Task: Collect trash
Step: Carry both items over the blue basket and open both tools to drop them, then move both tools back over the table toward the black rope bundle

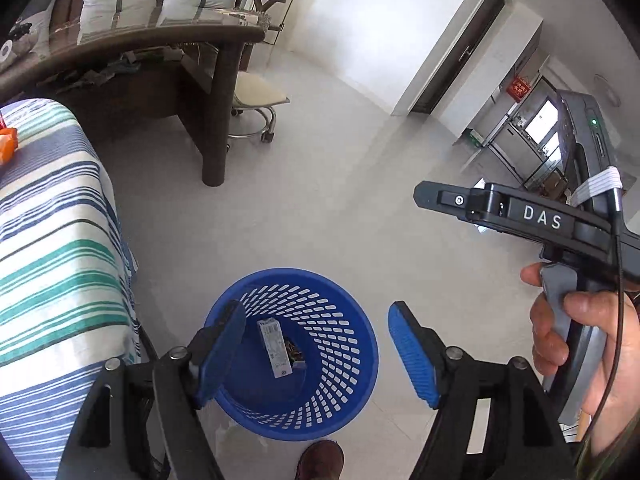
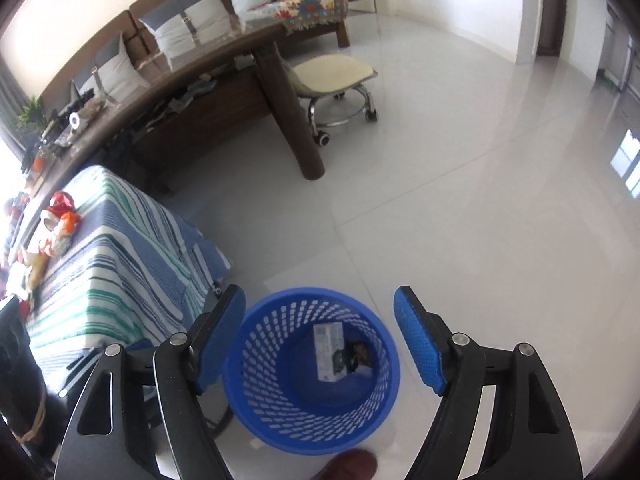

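Above the blue basket [image 1: 294, 354]: left gripper [image 1: 316, 354] and right gripper [image 2: 320, 344], fingers spread, nothing between; inside the basket: white carton [image 1: 274, 347], dark wrapper [image 2: 360, 354] beside it.

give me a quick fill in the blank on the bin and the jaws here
1. The mesh bin standing on the floor is coloured ____.
2. The white carton lies ____ the bin.
3. The jaws of the left gripper and right gripper hold ____.

Missing words: blue; inside; nothing
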Demonstrator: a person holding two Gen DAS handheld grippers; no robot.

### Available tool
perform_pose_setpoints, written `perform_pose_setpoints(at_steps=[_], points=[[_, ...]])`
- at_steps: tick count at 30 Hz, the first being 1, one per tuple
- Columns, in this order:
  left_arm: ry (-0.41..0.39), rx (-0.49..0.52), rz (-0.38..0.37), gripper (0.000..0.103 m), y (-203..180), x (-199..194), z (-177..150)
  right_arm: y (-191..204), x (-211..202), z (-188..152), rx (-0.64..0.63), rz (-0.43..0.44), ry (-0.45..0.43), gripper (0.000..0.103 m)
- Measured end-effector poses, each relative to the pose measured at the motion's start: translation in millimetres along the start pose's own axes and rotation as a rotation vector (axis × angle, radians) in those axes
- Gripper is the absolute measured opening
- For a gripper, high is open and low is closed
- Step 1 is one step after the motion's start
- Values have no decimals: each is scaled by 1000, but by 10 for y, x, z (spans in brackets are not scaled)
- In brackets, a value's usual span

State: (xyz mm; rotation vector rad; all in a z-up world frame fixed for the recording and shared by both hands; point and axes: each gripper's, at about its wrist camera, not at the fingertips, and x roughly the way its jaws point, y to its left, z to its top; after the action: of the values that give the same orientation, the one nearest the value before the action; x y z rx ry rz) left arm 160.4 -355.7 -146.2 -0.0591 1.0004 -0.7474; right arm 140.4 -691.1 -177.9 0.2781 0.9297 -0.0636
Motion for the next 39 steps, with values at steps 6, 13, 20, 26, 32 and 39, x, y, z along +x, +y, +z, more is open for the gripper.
perform_pose_setpoints(at_steps=[6, 13, 20, 26, 32, 39], points=[[-120, 28, -6, 83, 35, -802, -131, 412, -602, 58, -98, -14, -231, 92], [-164, 10, 141, 83, 501, -1509, -503, 1201, -856, -76, -214, -20, -373, 98], [-125, -32, 363, 83, 1309, -2019, -962, 2181, -605, -445, -391, 97, -312, 99], [-181, -180, 453, 83, 2050, -2649, -1053, 3019, -370, -927, -576, 197, -217, 99], [-301, -307, 541, 83, 2658, -3192, -557, 3514, -216, -1191, -708, 220, -193, 99], [-192, -277, 752, 83, 3069, -2759, -253, 3649, -51, -1093, -638, 277, -139, 99]])
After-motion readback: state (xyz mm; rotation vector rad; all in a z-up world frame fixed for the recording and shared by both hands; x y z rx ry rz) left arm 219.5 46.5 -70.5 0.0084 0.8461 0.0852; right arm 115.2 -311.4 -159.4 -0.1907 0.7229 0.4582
